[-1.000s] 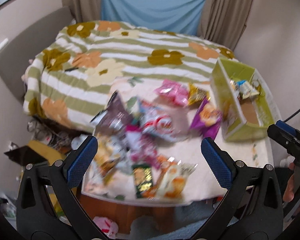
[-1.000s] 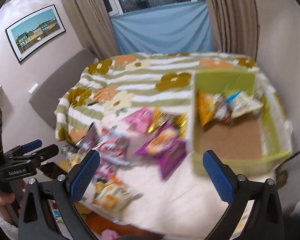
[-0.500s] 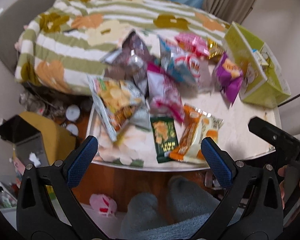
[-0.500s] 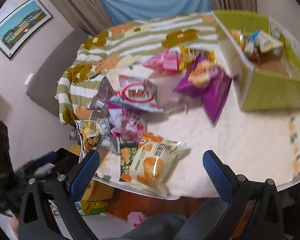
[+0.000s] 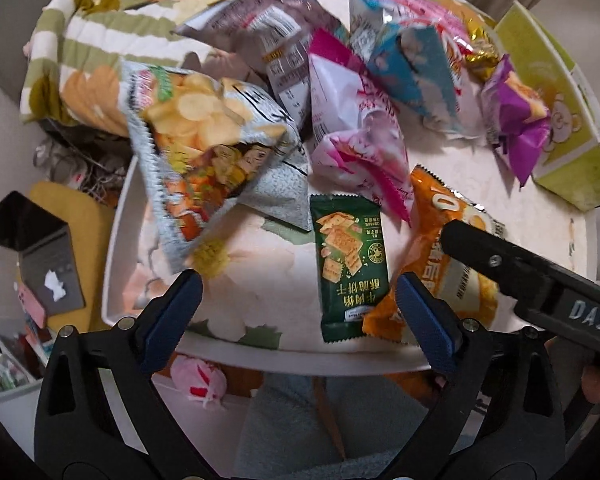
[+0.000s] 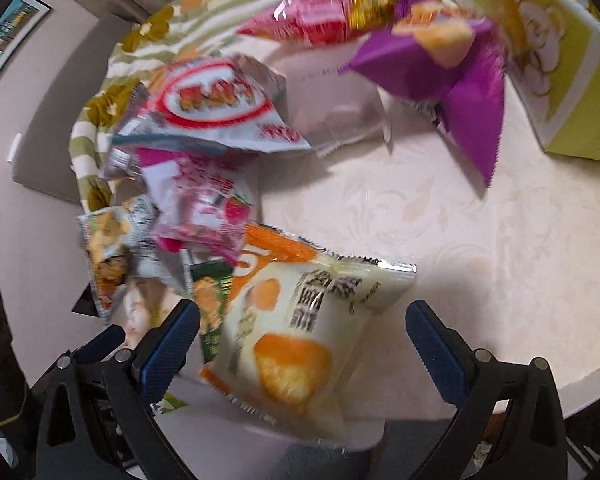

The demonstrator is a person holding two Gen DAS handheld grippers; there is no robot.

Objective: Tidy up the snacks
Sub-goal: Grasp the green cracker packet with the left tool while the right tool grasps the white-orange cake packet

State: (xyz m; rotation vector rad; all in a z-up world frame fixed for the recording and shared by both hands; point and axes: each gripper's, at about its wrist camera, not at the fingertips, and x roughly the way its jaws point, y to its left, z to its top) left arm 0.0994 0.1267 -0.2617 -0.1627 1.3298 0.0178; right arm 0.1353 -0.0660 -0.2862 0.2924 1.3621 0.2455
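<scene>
Several snack bags lie heaped on a white table (image 5: 540,208). My left gripper (image 5: 296,312) is open and empty, just above the table's near edge, with a dark green cracker pack (image 5: 350,268) lying between its fingers. An orange-and-white bread bag (image 6: 296,336) lies beside it; my right gripper (image 6: 300,340) is open around it, and the right gripper's black finger (image 5: 512,264) reaches over it in the left wrist view. A grey chips bag (image 5: 204,152), a pink pack (image 5: 356,136) and a purple bag (image 6: 452,80) lie further in. The green box (image 6: 560,64) stands at the far right.
A floral striped blanket (image 5: 88,40) covers the far left side. A yellow box (image 5: 76,224) and clutter lie on the floor to the left of the table. A pink object (image 5: 198,376) lies under the table's near edge.
Both grippers have dropped and moved in close to the table's near edge. The snack bags now fill both views. Both grippers stay open.
</scene>
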